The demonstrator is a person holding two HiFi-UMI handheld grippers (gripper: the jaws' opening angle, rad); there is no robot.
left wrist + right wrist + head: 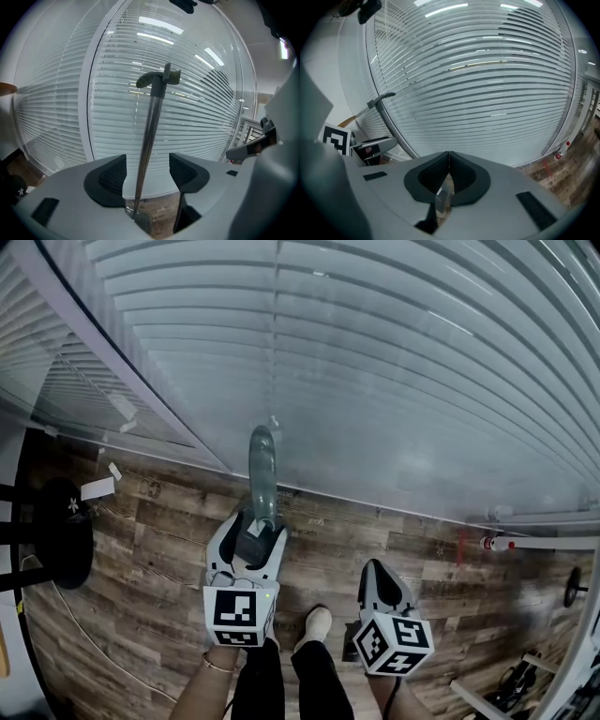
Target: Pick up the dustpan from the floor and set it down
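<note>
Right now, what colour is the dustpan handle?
The dustpan handle is grey-green, clearest in the left gripper view.

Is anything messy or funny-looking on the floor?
A small white scrap lies loose on the wooden floor near the blinds, left of the dustpan handle. Otherwise nothing looks spilled or broken.
</note>
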